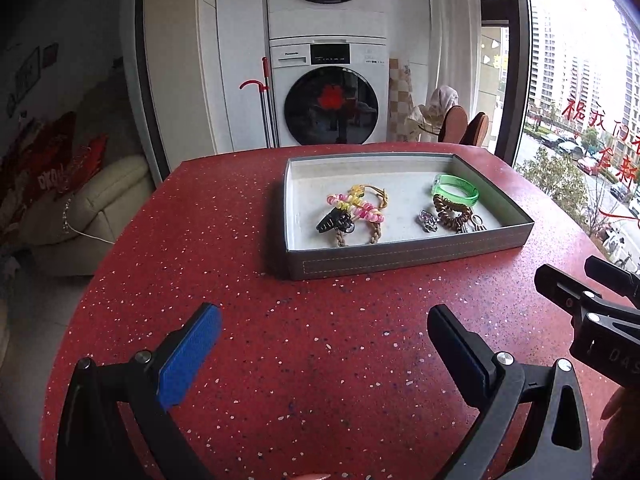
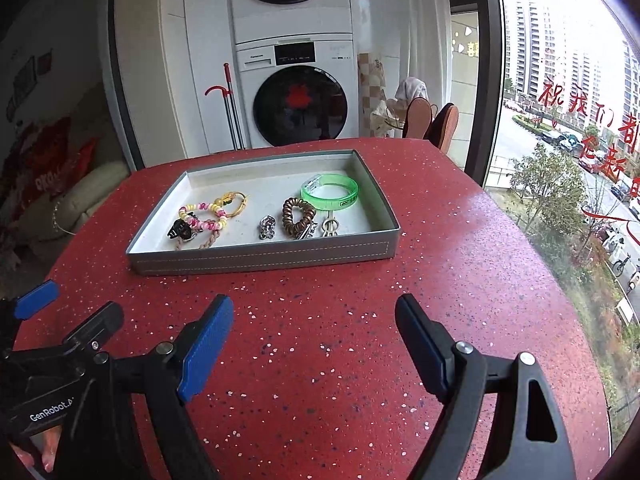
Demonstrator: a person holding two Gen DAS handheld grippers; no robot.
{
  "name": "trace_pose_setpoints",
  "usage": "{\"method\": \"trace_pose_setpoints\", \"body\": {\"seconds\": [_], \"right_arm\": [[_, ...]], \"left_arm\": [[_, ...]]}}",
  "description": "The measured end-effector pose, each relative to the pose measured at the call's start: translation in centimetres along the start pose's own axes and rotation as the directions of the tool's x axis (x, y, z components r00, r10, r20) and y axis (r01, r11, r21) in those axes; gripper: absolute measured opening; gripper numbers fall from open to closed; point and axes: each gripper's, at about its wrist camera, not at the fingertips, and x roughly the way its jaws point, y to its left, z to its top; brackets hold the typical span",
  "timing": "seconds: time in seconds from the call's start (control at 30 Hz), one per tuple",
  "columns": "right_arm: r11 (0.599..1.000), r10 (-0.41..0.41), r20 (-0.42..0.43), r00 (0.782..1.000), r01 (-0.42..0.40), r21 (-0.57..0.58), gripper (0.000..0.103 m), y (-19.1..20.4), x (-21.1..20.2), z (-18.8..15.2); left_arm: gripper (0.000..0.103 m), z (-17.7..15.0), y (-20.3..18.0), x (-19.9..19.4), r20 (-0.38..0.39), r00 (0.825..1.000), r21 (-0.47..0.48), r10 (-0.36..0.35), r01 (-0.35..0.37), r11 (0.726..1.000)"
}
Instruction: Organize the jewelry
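Note:
A grey tray [image 1: 400, 262] [image 2: 260, 258] stands on the red speckled table [image 1: 320, 360] [image 2: 320, 320]. In it lie a green bangle [image 1: 455, 188] [image 2: 330, 192], a brown coil hair tie [image 1: 452, 212] [image 2: 297, 216], a silver charm [image 1: 427, 221] [image 2: 266, 227], a pink-yellow coil band [image 1: 352, 206] [image 2: 202, 214], a black hair claw [image 1: 334, 222] [image 2: 180, 230] and a braided cord [image 1: 376, 234]. My left gripper [image 1: 324, 316] and my right gripper [image 2: 316, 308] are open and empty, both short of the tray's near wall.
The right gripper's body [image 1: 592, 312] shows at the right edge of the left wrist view; the left gripper's body [image 2: 60, 344] shows at the lower left of the right wrist view. A washer stack [image 1: 328, 92] stands beyond the table, a window [image 2: 580, 120] to the right, a sofa [image 1: 92, 208] to the left.

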Motion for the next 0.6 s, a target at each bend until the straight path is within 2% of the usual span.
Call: {"method": "trace_pose_setpoints", "body": {"seconds": [0.6], "right_arm": [[1.000, -0.003, 0.018, 1.000, 0.003, -0.007, 0.085, 0.02, -0.42, -0.16]], "left_arm": [[0.103, -0.26, -0.15, -0.33, -0.002, 1.000, -0.012, 0.016, -0.016, 1.000]]}}
